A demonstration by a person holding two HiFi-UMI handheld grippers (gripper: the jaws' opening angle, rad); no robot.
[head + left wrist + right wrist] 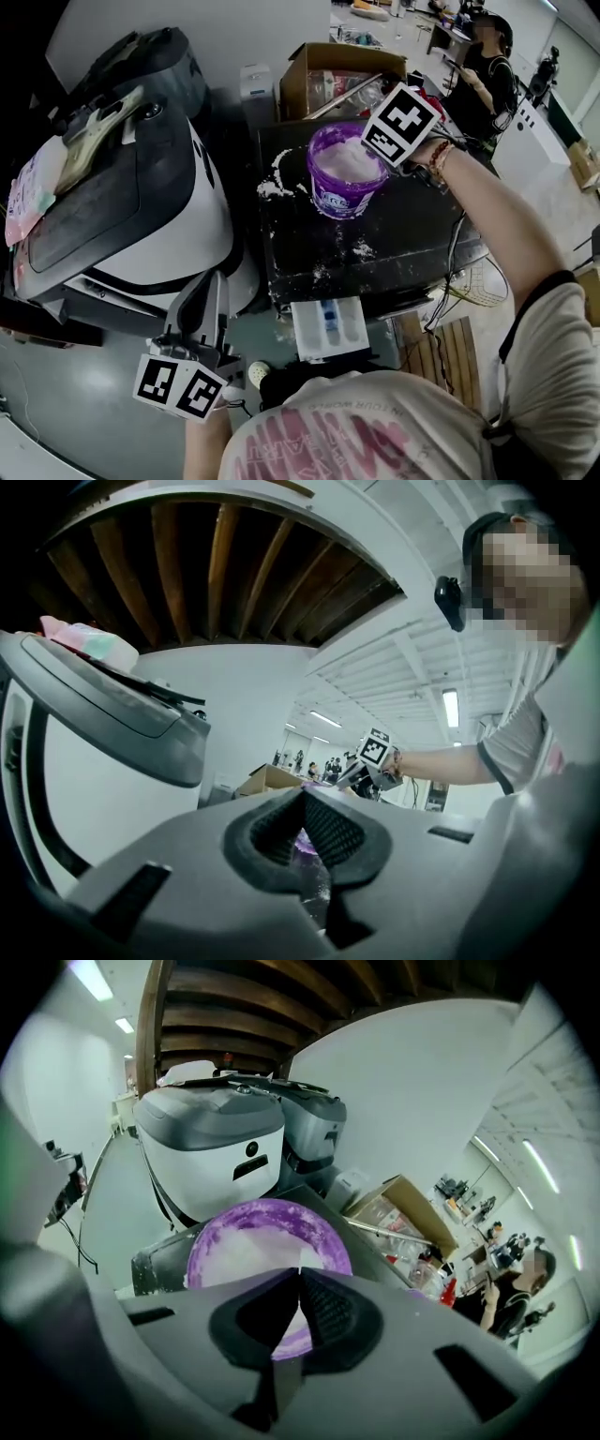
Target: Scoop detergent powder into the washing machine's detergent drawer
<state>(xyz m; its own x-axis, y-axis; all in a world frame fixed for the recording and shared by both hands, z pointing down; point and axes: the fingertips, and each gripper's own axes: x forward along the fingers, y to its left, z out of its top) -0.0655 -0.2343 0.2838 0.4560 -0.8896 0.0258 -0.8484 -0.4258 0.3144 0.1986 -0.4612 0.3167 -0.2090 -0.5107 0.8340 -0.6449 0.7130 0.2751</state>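
My left gripper (pixel 302 794) and right gripper (pixel 298 1274) share one build — a grey moulded housing, black ribbed pads (pixel 325 1309) set in a dark recess, and a white cube (pixel 403 122) printed with black square markers. I wear a pale short-sleeved T-shirt (pixel 375 436) with pink lettering across it, its sleeve (pixel 548 319) edged by a dark band — and a beaded bracelet (pixel 438 157) at the right wrist.

Dim, cool overhead light; fisheye views bend and darken at edges.
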